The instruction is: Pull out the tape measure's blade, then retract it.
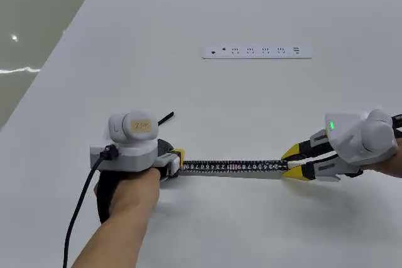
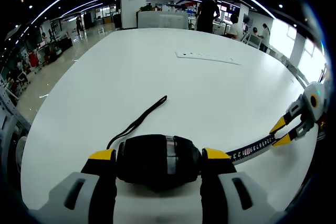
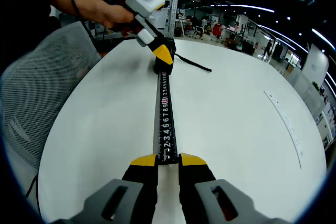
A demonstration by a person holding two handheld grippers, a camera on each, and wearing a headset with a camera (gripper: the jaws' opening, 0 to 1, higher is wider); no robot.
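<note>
The black tape measure case (image 2: 157,161) sits clamped between my left gripper's (image 2: 160,156) yellow-tipped jaws, low on the white table; in the head view the case (image 1: 167,153) peeks out beside that gripper (image 1: 173,162). Its black blade (image 1: 232,167) with white numerals runs rightward to my right gripper (image 1: 294,162), which is shut on the blade's end. In the right gripper view the blade (image 3: 165,119) stretches straight from my right gripper (image 3: 167,160) to the case (image 3: 164,59). A black wrist strap (image 2: 137,121) trails from the case.
A white power strip (image 1: 257,51) lies flat farther back on the white table (image 1: 207,105). The table's left edge (image 1: 56,48) borders a glossy floor. A grey mesh chair (image 3: 42,87) stands by the table's edge. People stand far off in the room.
</note>
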